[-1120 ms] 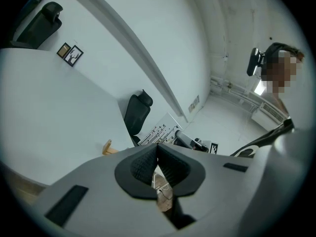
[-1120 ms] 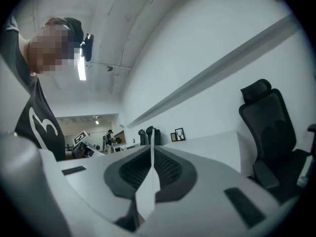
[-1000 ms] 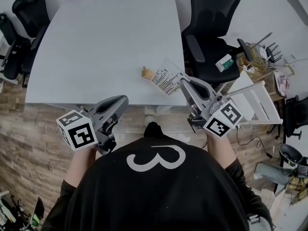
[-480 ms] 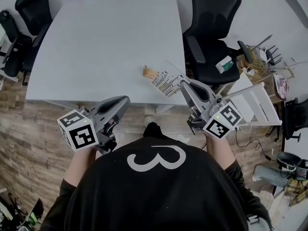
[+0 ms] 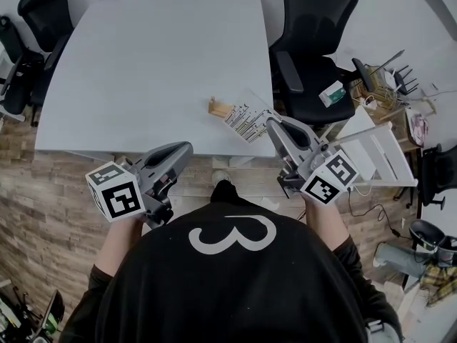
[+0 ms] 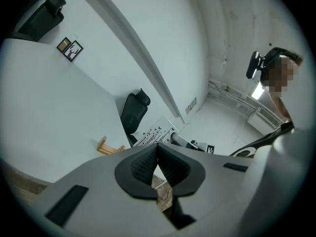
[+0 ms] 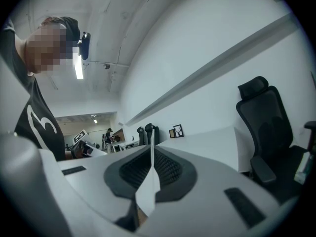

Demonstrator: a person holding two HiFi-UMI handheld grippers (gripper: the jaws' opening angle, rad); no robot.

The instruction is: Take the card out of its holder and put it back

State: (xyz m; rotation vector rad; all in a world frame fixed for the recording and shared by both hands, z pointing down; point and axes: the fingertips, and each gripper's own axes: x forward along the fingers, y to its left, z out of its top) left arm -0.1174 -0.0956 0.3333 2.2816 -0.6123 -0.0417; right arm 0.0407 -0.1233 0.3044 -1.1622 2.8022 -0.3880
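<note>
A: Card position?

B: The card (image 5: 246,118), white with dark print, is out of the wooden holder (image 5: 218,107) and off the table (image 5: 157,56). It is held over the near right corner. In the right gripper view it shows edge-on, a thin white blade standing upright between the pads.

A: So the right gripper has it?

B: Yes. The right gripper (image 5: 271,123) is clenched on the card's near edge, and the rest of the card sticks out past the jaw tips.

A: Which way is the holder from there?

B: Ahead of the tips and to their left in the head view, just beside the card's far corner. I cannot tell whether the two touch. The holder lies flat near the table's front edge. Its long axis runs roughly across the view, and the card's plane looks close to that line.

A: What does the return turn on, then?

B: My judgement is a short carry leftward and down. The bottom edge must stay parallel to the slot, because any skew would jam it on the wood.

A: And the left gripper?

B: The left gripper (image 5: 186,150) is closed on nothing, pads together. It hangs off the table's front edge, farther from the holder than the right one, and the holder is unbraced.
</note>
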